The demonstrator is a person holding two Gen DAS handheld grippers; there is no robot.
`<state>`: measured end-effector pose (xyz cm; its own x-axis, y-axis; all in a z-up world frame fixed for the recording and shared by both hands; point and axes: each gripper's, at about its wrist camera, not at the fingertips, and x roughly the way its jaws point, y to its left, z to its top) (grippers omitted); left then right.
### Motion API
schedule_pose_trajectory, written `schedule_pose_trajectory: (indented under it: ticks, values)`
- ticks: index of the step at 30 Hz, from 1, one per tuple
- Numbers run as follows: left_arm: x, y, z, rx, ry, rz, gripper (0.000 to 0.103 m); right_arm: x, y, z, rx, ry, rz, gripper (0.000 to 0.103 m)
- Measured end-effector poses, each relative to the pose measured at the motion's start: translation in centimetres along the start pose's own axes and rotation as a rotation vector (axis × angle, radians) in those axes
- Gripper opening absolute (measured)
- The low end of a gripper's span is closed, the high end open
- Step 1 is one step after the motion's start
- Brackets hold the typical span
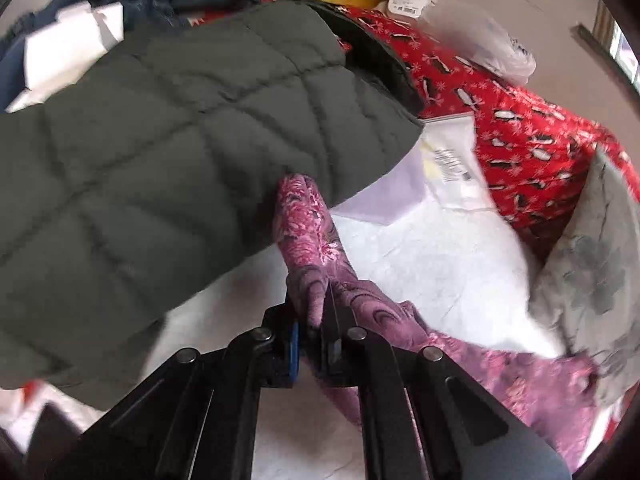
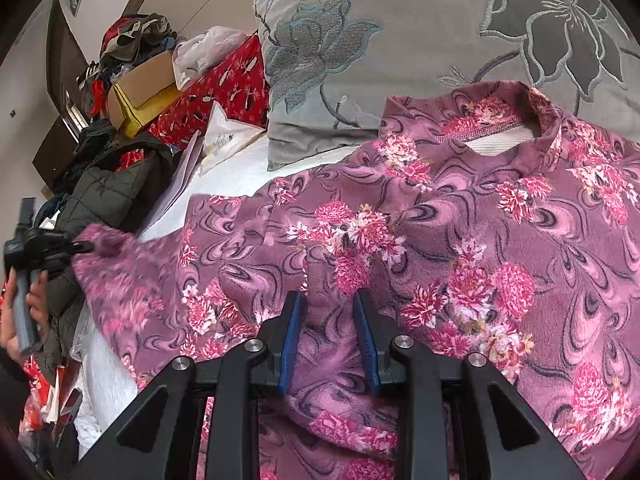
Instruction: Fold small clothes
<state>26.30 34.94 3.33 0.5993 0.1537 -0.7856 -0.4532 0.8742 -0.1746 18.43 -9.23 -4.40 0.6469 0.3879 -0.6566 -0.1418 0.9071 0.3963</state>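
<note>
So the pink floral top point(image 2: 460, 216) is spread across the white bed sheet point(image 2: 240, 176) and fills most of the right wrist view, its collar up near the top right against a grey embroidered pillow point(image 2: 400, 40). One sleeve point(image 1: 308, 240) runs out to the left hand-held gripper point(image 1: 316, 320), whose fingers are pinched together on the fabric at bottom centre of the left wrist view. The right hand-held gripper point(image 2: 326, 312) sits at bottom centre of its own view with its blue-padded fingers apart, a ridge of the top's fabric between them, not squeezed. A dark green puffer jacket point(image 1: 160, 168) fills the upper left of the left view, overlapping the sleeve's far end. Behind it there's a red penguin-print blanket point(image 1: 520, 120), and a cardboard box point(image 2: 144, 80) shows at the upper left of the right view.
</note>
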Motion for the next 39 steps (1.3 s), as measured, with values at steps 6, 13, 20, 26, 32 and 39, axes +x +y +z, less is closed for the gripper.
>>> schedule_pose_trajectory:
  ticks: [6,13,20,26,32,39]
  values:
    - [-1.4,0.0,-0.6,-0.033,0.019,-0.005,0.005,0.0,0.3,1.5,0.029,0.088,-0.020,0.029]
    - [-6.1,-5.1,-1.2,0.047,-0.039,-0.094,0.005,-3.2,-2.2,2.4,0.065,0.098,-0.081,0.031]
    - [-10.1,-12.3,-4.0,0.158,-0.049,-0.211,0.005,-7.2,-6.9,2.4,0.036,0.124,-0.245,0.036]
    - [-12.0,-20.0,-7.2,0.236,-0.015,-0.294,0.005,-11.0,-11.1,1.2,-0.043,0.114,-0.370,0.041]
    - [-12.9,-27.2,-11.6,0.337,0.024,-0.338,0.005,-12.4,-13.8,-2.2,-0.127,0.073,-0.399,0.051]
    - [-11.9,-34.7,-18.4,0.494,0.082,-0.329,0.005,-13.1,-14.4,-3.6,-0.114,-0.019,-0.372,0.054]
